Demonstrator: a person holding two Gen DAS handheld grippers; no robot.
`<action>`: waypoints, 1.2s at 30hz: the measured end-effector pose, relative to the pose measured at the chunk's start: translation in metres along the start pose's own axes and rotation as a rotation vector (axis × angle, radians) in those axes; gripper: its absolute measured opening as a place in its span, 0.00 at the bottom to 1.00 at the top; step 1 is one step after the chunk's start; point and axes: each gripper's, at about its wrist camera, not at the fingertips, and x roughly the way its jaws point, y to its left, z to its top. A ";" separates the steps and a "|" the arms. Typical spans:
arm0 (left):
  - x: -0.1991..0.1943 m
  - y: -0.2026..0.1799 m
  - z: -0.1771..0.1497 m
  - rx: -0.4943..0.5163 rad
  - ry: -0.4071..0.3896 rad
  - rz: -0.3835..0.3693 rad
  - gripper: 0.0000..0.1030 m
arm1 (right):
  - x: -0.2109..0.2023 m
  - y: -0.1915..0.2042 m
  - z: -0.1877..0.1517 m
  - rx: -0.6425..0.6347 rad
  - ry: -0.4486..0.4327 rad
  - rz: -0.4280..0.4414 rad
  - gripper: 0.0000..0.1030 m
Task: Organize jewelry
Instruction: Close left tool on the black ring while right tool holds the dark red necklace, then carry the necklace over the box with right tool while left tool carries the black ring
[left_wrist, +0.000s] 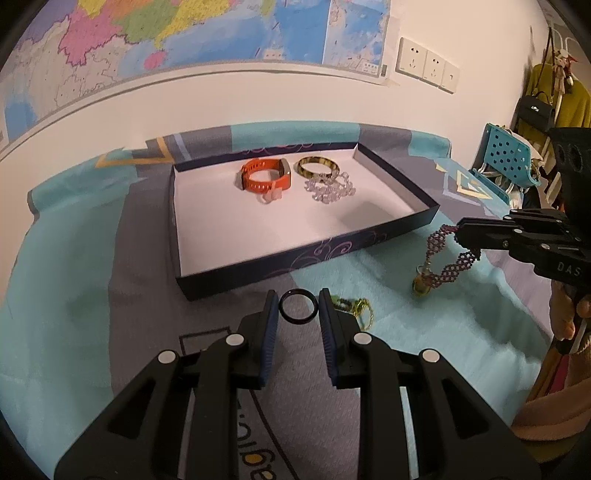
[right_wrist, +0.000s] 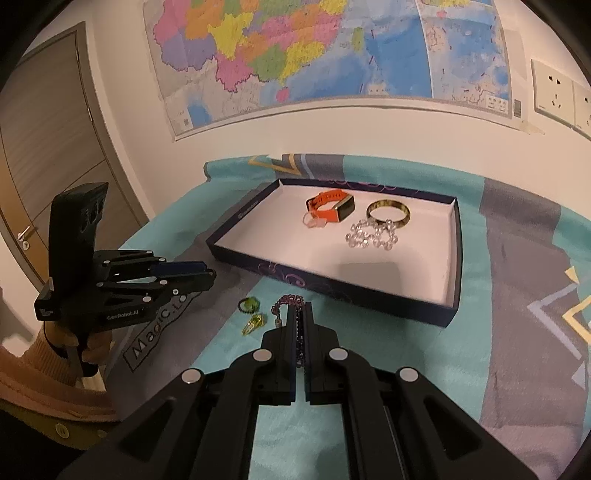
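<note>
Left claw (left_wrist: 298, 308) clamped across a small black ring (left_wrist: 298, 306), stiff, light, slippery, above the cloth-covered surface (left_wrist: 74, 295). Ahead, shallow box (left_wrist: 258, 258) holding orange watch (left_wrist: 264, 176). Right claw (right_wrist: 302, 317) clenched on limp purple beaded bracelet (right_wrist: 284, 301), dangling; safest pinched mid-strand.

left gripper (left_wrist: 298, 308) pinching, right gripper (right_wrist: 301, 314) clamped, both angled downward

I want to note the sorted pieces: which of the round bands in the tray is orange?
The watch-like strap at the far left inside the tray; the bangle beside it is dark yellow-green, and the bead chain is clear.
</note>
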 end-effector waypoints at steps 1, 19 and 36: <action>0.000 0.000 0.002 0.003 -0.004 0.001 0.22 | 0.000 0.000 0.002 -0.002 -0.003 -0.003 0.02; 0.005 0.000 0.021 0.032 -0.035 0.005 0.22 | 0.007 -0.012 0.025 -0.002 -0.039 -0.019 0.02; 0.018 -0.001 0.039 0.038 -0.042 -0.004 0.22 | 0.021 -0.027 0.041 0.021 -0.052 -0.031 0.02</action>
